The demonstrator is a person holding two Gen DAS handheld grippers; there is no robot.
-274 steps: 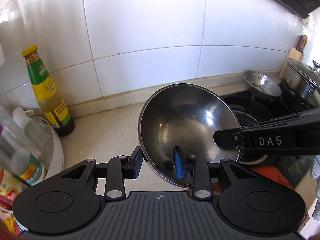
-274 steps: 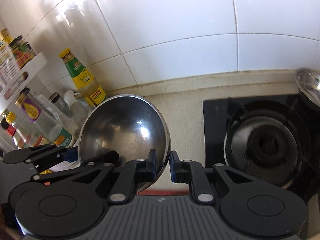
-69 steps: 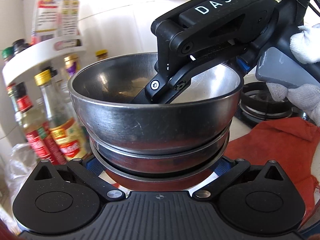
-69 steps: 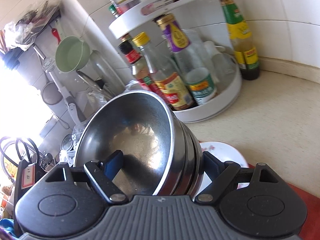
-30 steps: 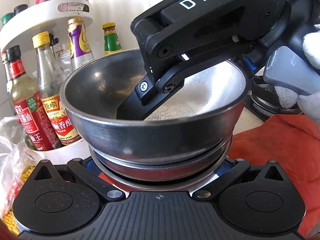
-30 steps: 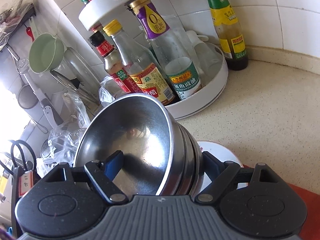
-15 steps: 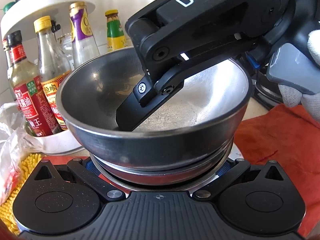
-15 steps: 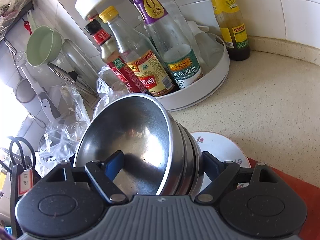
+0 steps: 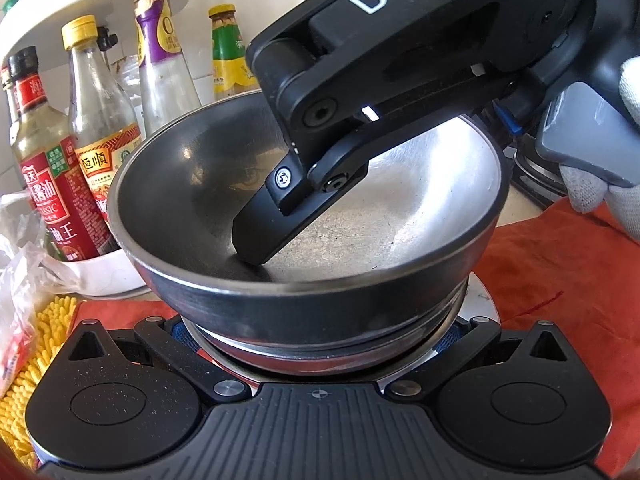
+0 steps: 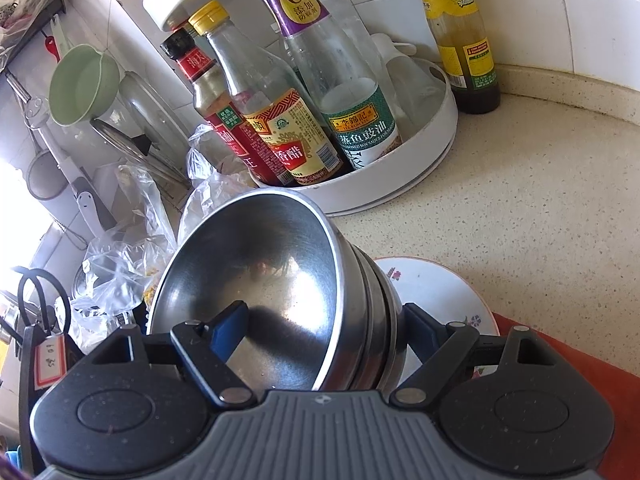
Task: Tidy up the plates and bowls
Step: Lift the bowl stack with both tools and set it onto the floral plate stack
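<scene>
A stack of nested steel bowls point(image 9: 312, 216) fills the left wrist view; it also shows in the right wrist view point(image 10: 256, 280). My left gripper point(image 9: 316, 336) is spread wide around the base of the stack, its fingertips hidden behind the bowls. My right gripper point(image 10: 320, 324) clamps the stack's wall, one finger point(image 9: 272, 232) inside the top bowl, the other outside. A white flowered plate point(image 10: 436, 292) lies on a red cloth point(image 9: 560, 272) just under the stack.
A white turntable rack point(image 10: 400, 176) with several sauce bottles stands close behind the bowls. A green-labelled bottle point(image 10: 460, 36) stands by the tiled wall. Plastic bags point(image 10: 120, 248) and a yellow mop cloth point(image 9: 36, 352) lie to the left. A stove edge point(image 9: 536, 168) is at right.
Both grippers have carried the bowl stack down and right toward the flowered plate on the red cloth. The bottles have shifted left and up in view. The grips are unchanged.
</scene>
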